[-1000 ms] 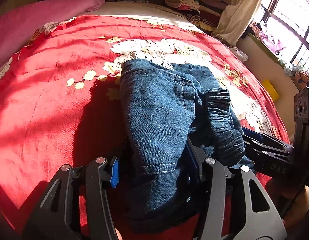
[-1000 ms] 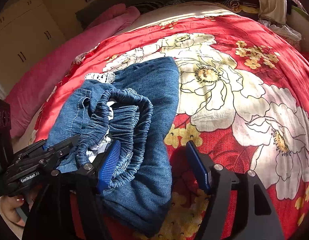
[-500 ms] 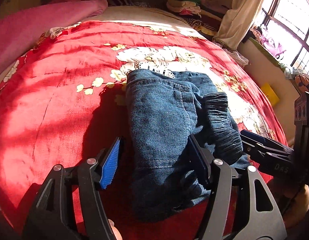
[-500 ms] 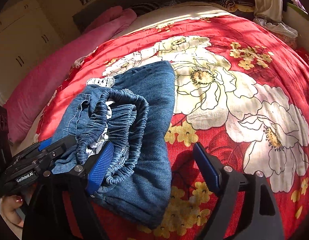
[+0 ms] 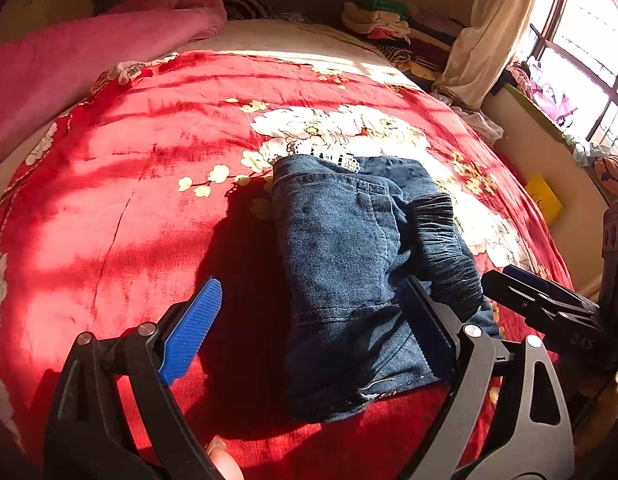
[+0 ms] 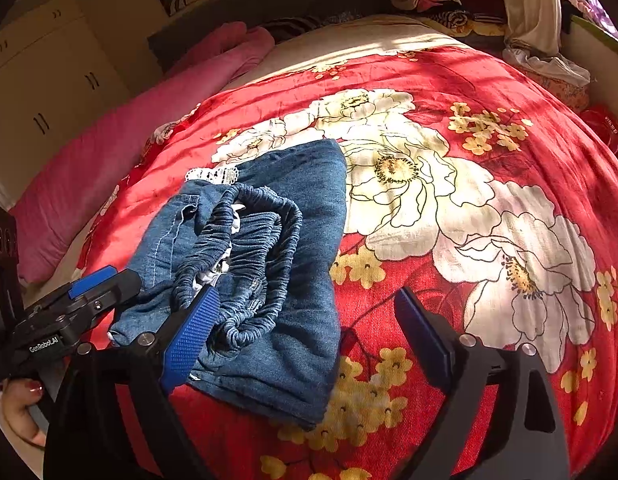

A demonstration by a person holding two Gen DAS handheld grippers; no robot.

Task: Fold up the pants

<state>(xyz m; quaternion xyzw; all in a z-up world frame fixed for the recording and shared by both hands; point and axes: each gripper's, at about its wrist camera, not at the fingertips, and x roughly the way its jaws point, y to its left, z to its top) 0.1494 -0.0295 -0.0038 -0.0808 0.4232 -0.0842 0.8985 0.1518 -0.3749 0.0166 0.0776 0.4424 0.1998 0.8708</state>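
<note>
A pair of blue denim pants (image 5: pixel 349 256) lies folded into a compact bundle on the red flowered bedspread (image 5: pixel 129 200). Its elastic waistband (image 6: pixel 249 264) is bunched on top, and white lace trim pokes out at the far end. My left gripper (image 5: pixel 309 332) hangs over the bundle's near end. Its jaws are opening and its blue pads (image 5: pixel 191 332) stand clear of the cloth. My right gripper (image 6: pixel 307 332) straddles the pants' (image 6: pixel 293 208) near right corner. Its jaws are opening too, and the left pad (image 6: pixel 191 332) is just over the waistband without pressing on it. Each gripper shows in the other's view (image 5: pixel 549 304) (image 6: pixel 81 300).
A pink blanket (image 5: pixel 69 64) lies along the bed's left side. Stacked clothes (image 5: pixel 381 20), a curtain (image 5: pixel 493 28) and a window (image 5: pixel 581 52) are beyond the far right. White cabinets (image 6: pixel 41 80) stand at the left. A person's hand (image 6: pixel 21 404) holds the left gripper.
Both grippers' jaws have spread wide and let go of the pants. Both have drawn back a little, and the bundle now rests on the bedspread.
</note>
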